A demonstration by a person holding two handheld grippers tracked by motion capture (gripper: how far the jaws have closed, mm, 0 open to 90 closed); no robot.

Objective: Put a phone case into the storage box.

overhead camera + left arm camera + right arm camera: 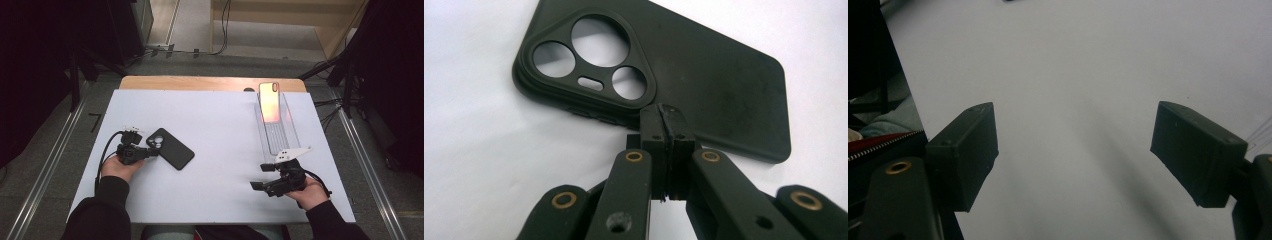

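Observation:
A black phone case (172, 150) lies flat on the white table sheet, left of centre, with its camera cutouts showing. My left gripper (153, 153) is held low beside the case's left end, its tips at the case's edge. In the left gripper view the case (704, 85) lies just beyond the left gripper (663, 114), whose jaws are pressed together with nothing between them. A phone (269, 102) with a shiny orange-pink back leans in a clear tray (286, 136) at the back right. My right gripper (261, 177) rests near the front right, and in its own view the right gripper (1073, 150) stands open over bare sheet.
The white sheet (220, 130) covers a wooden table whose far edge (200, 83) shows behind it. Dark stands and cables line both sides of the table. The person's sleeves come in at the bottom edge.

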